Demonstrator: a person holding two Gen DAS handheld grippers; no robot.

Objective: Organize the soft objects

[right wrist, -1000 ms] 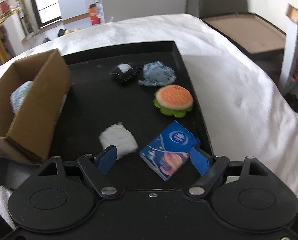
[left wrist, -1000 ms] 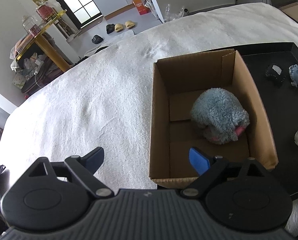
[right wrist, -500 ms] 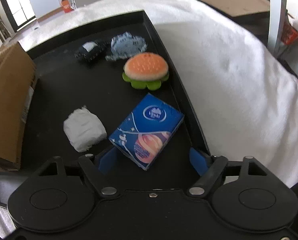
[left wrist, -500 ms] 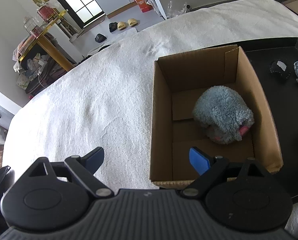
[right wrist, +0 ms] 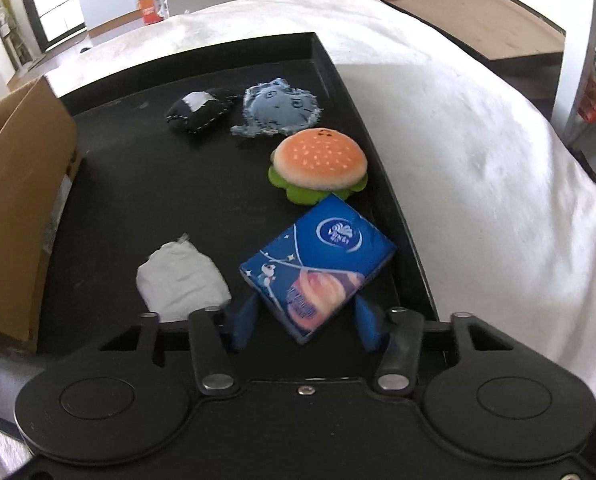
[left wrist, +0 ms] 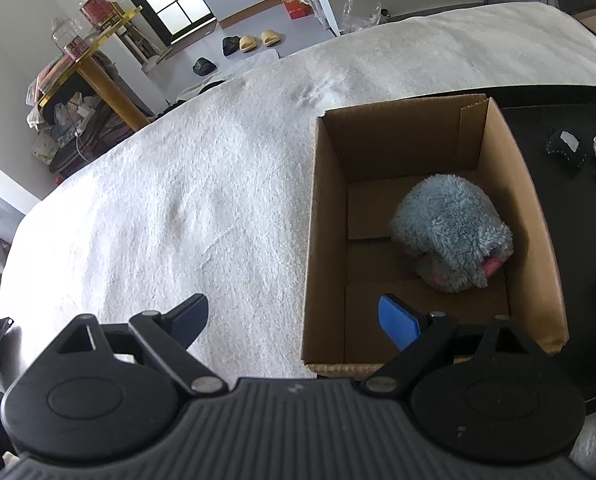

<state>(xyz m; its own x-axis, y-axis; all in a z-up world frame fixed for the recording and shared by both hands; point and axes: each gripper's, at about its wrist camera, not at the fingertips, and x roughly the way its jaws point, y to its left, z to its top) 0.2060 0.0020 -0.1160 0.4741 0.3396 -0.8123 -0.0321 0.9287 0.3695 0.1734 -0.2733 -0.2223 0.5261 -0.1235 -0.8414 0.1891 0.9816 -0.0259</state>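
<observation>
My right gripper [right wrist: 304, 320] is closing on a blue tissue pack [right wrist: 318, 260] that lies on the black tray [right wrist: 158, 184]; its blue pads touch the two sides of the pack's near corner. A white soft wad [right wrist: 182, 280] lies just left of the pack. Farther back lie a burger plush [right wrist: 320, 164], a pale blue denim plush [right wrist: 280, 110] and a dark stitched plush [right wrist: 196, 110]. My left gripper [left wrist: 294, 308] hangs open and empty over the near left corner of a cardboard box [left wrist: 314, 240]. A grey furry plush [left wrist: 452, 232] lies in that box.
The box stands on the tray's left end, and both rest on a white blanket [left wrist: 178, 200]. The tray's raised rim [right wrist: 382, 184] runs close along the pack's right side. Beyond the blanket are a floor with slippers [left wrist: 254, 42] and a cluttered shelf [left wrist: 78, 80].
My right gripper dropped toward the tissue pack and its jaws narrowed from wide apart to touching the pack's near corner. My left gripper stayed where it was, open.
</observation>
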